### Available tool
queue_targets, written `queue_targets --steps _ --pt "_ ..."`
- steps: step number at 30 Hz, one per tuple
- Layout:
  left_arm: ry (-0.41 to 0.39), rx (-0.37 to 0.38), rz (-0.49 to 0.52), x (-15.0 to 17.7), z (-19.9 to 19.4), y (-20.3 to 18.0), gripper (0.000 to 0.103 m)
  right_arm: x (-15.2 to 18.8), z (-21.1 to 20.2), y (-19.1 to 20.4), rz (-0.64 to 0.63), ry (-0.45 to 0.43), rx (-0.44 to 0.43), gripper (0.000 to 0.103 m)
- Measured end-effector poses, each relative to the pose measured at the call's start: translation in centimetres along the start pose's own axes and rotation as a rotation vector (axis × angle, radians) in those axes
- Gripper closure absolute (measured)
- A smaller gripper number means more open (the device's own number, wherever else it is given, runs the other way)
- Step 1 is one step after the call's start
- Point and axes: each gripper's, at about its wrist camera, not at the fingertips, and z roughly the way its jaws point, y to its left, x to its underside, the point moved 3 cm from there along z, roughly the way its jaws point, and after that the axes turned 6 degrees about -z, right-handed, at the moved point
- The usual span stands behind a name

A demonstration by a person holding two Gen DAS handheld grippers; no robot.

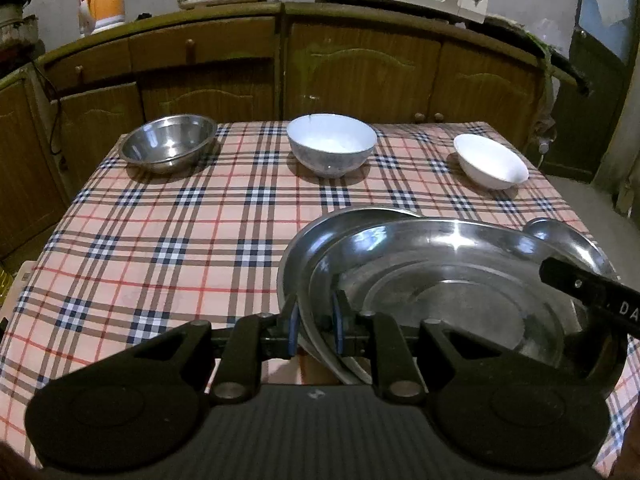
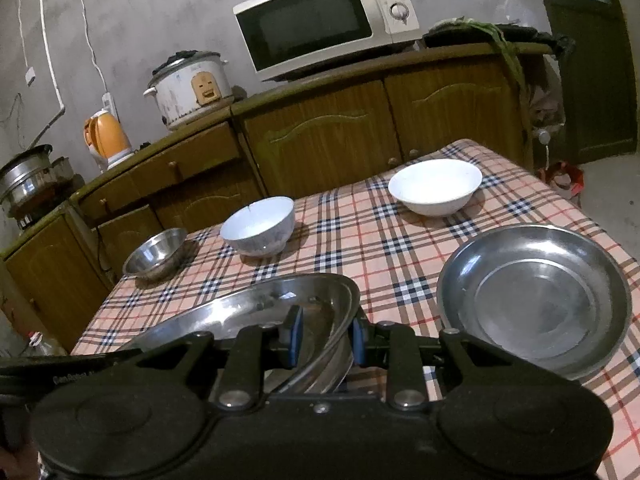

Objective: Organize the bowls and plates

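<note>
My left gripper (image 1: 316, 330) is shut on the near rim of a steel plate (image 1: 452, 280), which lies over a second steel plate (image 1: 316, 232). My right gripper (image 2: 325, 340) is shut on the right rim of the stacked steel plates (image 2: 256, 308), held tilted. The right gripper's body (image 1: 592, 292) shows at the right edge in the left wrist view. Another steel plate (image 2: 536, 300) lies flat on the plaid table to the right. A steel bowl (image 1: 170, 142) (image 2: 156, 254), a pale blue bowl (image 1: 332, 148) (image 2: 260, 226) and a white bowl (image 1: 490, 162) (image 2: 436, 186) stand along the far side.
The plaid tablecloth (image 1: 160, 240) covers the table. Behind it runs a wooden cabinet (image 2: 340, 132) with a microwave (image 2: 320, 20), a rice cooker (image 2: 188, 88) and an orange kettle (image 2: 108, 140). A dark door (image 2: 592, 60) is at the far right.
</note>
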Motion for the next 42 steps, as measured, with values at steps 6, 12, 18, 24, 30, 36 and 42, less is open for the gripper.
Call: queue_targets --steps 6,12,18,24,30,36,42 --pt "0.010 -0.008 -0.003 -0.2 1.1 0.3 0.086 0.1 1.5 -0.1 -0.010 0.014 -0.005 0.071" --pt "0.009 -0.018 0.000 -0.6 2.4 0.6 0.086 0.0 3.3 -0.1 -0.012 0.027 -0.016 0.071" --pt "-0.007 -0.025 0.005 -1.0 3.7 0.9 0.085 -0.5 4.9 0.0 -0.032 0.031 -0.021 0.071" --pt "-0.016 -0.035 0.016 -1.3 4.9 1.1 0.085 -0.7 6.8 -0.1 -0.043 0.043 -0.025 0.071" --pt "-0.020 -0.033 0.017 -1.5 6.0 1.3 0.085 -1.0 8.3 -0.2 -0.055 0.048 -0.025 0.071" --pt "-0.019 -0.032 0.022 -1.7 6.9 1.4 0.085 -0.9 9.3 -0.4 -0.064 0.060 -0.022 0.071" --pt "-0.019 -0.034 0.031 -1.6 7.4 1.4 0.085 -0.6 9.8 -0.5 -0.071 0.072 -0.019 0.071"
